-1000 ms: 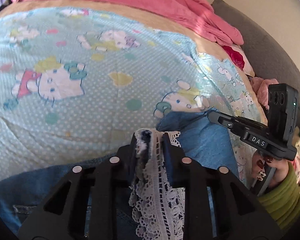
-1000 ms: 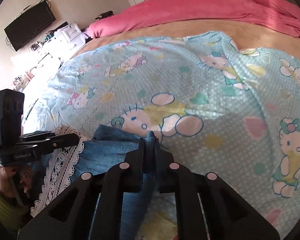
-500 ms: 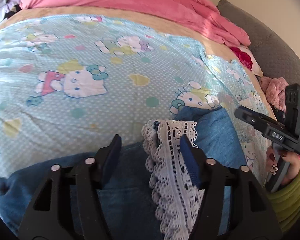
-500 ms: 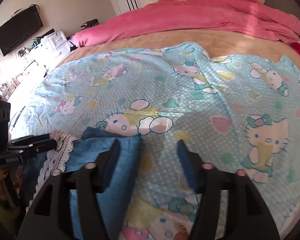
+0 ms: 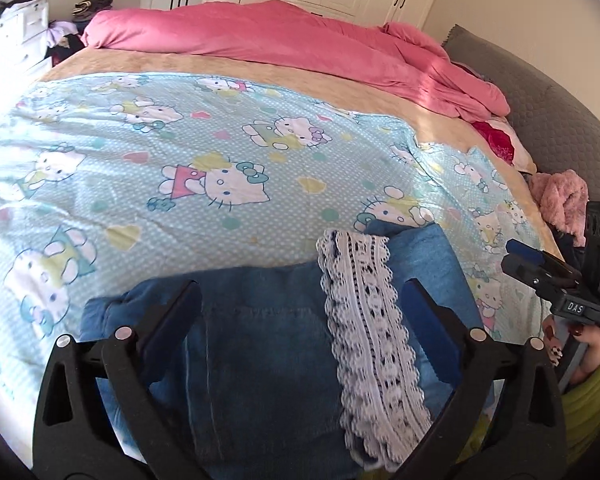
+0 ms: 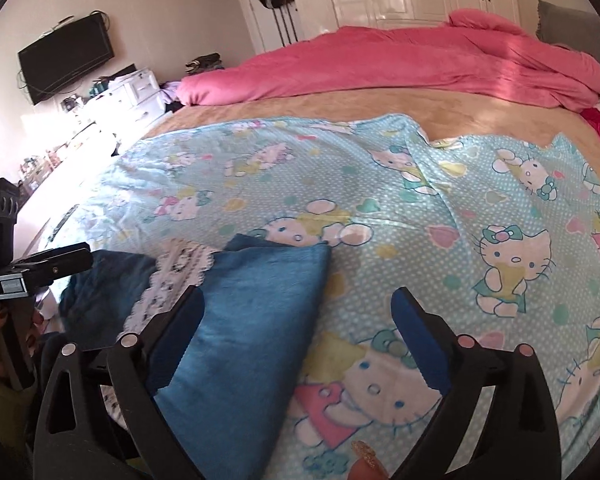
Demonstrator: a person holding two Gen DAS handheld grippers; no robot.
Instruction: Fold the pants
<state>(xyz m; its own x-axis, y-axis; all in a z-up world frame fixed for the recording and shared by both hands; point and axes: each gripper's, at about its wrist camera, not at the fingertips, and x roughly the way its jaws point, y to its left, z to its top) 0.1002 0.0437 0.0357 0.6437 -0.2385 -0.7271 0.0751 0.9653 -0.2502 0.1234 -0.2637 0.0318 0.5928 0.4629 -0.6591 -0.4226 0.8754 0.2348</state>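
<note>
pants folded on cartoon sheet, lace trim on top. left gripper and right gripper just opened wide, gripping nothing.

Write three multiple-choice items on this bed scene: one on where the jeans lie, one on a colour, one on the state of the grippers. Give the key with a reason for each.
1. Where do the jeans lie?
A. on the cartoon-cat sheet
B. on the pink duvet
C. on the floor

2. What colour is the lace trim on the jeans?
A. red
B. white
C. green

3. How do the left gripper and right gripper stand?
A. both shut on denim
B. one shut, one open
C. both open, holding nothing

Key: 1 A, the denim rests on the light blue printed sheet at the near edge of the bed. 2 B, the lace band is white against the blue. 3 C, both pairs of jaws have just been opening and stand wide apart, the fabric lying free below them.
</note>
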